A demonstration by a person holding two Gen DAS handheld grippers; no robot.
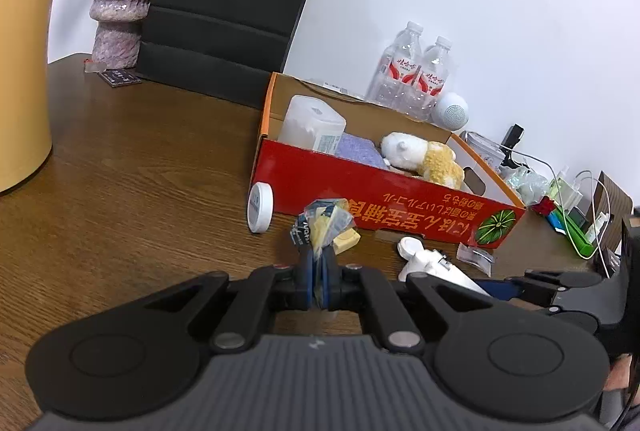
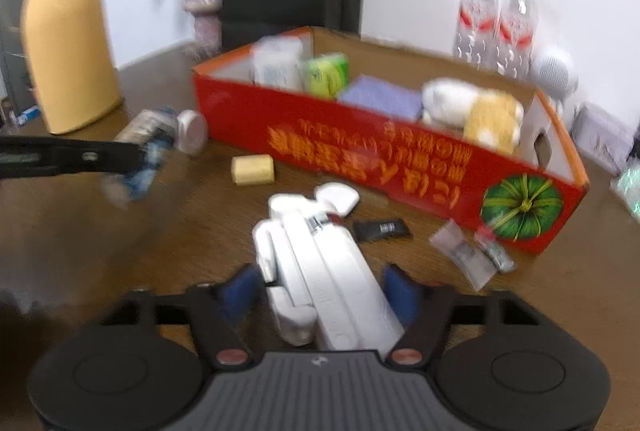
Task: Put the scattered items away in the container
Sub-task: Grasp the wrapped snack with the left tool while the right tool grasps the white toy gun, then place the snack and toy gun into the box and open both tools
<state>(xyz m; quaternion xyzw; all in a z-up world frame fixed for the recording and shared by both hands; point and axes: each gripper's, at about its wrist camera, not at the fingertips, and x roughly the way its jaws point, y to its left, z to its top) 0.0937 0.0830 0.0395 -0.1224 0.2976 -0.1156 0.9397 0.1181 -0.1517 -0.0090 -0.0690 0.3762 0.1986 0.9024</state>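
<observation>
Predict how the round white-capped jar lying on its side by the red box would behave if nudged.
The jar lies on its side on the smooth wooden table, so it probably rolls. Its round cap looks slick, so tongs may slip. Its weight cannot be judged.

Brown wooden table (image 1: 132,167) carries red box (image 1: 372,199), yellow jug (image 2: 68,43).

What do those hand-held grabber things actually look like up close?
Each gripper, left and right, has a ribbed grey body, two round black discs, black linkage bars with metal pivots, and blue finger pads. No cables are visible on them.
</observation>
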